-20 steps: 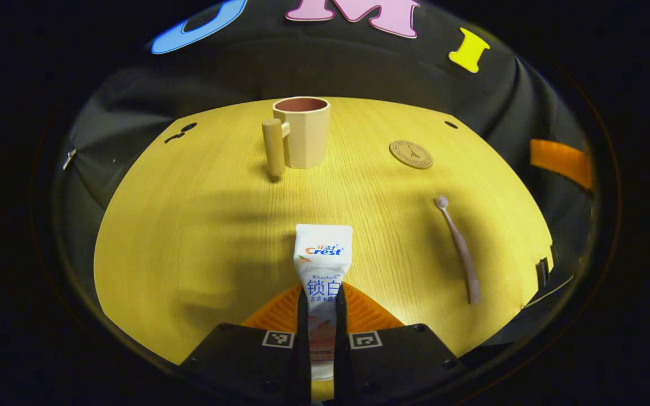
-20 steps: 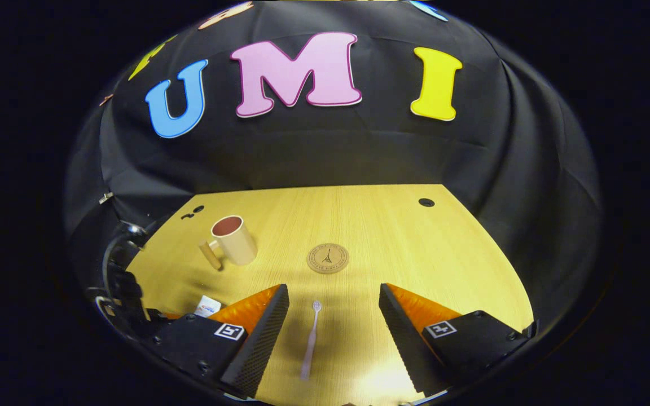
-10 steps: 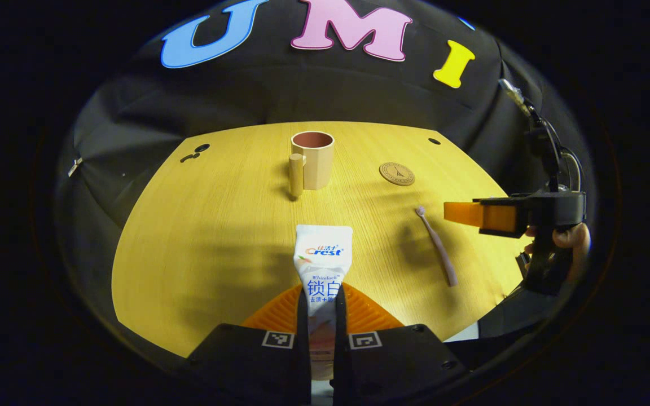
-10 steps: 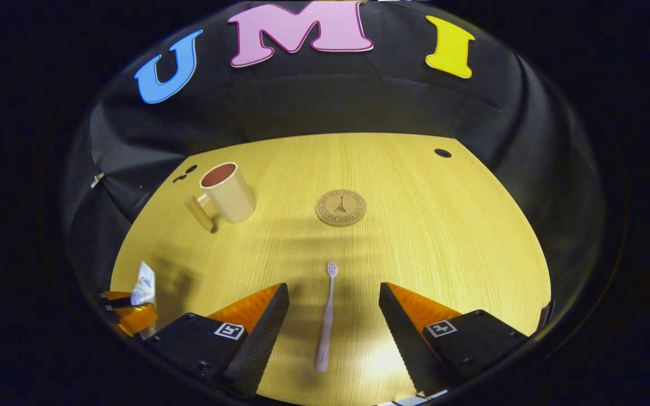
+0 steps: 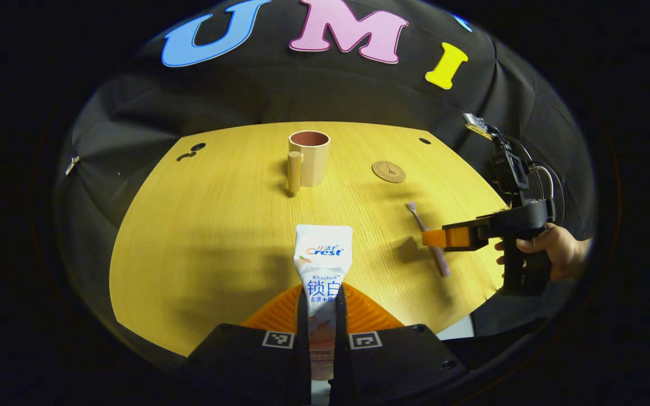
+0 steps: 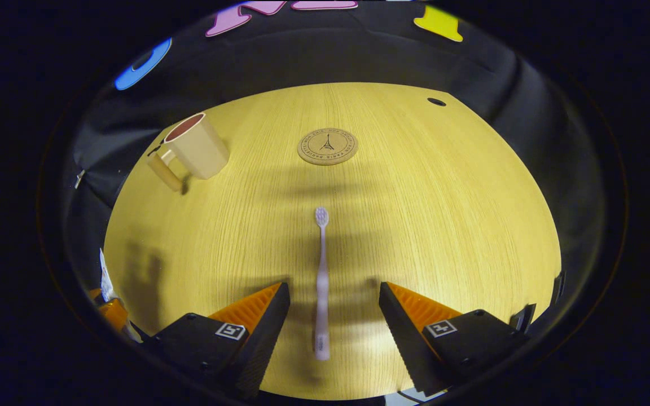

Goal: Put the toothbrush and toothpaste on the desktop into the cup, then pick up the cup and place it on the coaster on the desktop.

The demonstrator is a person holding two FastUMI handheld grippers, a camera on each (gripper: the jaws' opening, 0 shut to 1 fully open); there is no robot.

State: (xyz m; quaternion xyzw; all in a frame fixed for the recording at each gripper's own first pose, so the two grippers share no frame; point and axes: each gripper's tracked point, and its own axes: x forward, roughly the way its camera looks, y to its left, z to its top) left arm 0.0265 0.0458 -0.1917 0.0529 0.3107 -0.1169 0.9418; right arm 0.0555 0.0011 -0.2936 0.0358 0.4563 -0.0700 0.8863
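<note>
My left gripper [image 5: 321,316] is shut on the white toothpaste tube [image 5: 323,265], held above the near edge of the yellow wooden desktop [image 5: 206,225]. The beige cup [image 5: 309,158] with its cylinder handle stands upright at the far middle. A round cork coaster [image 5: 389,171] lies to its right. The pale pink toothbrush [image 6: 321,276] lies flat on the desktop, its handle between the open fingers of my right gripper [image 6: 333,316], which hovers just above it. In the left gripper view the right gripper [image 5: 455,238] shows over the toothbrush [image 5: 431,246], held by a hand [image 5: 550,256].
The cup [image 6: 196,148] and coaster [image 6: 327,146] lie beyond the toothbrush in the right gripper view. Small dark holes [image 5: 189,151] mark the desktop's far left corner, another hole [image 6: 436,102] its far right. Black cloth wall surrounds the desktop.
My right gripper has come down and forward over the toothbrush, so the handle now lies between its open fingers. The left gripper has lifted and pulled back slightly with the toothpaste.
</note>
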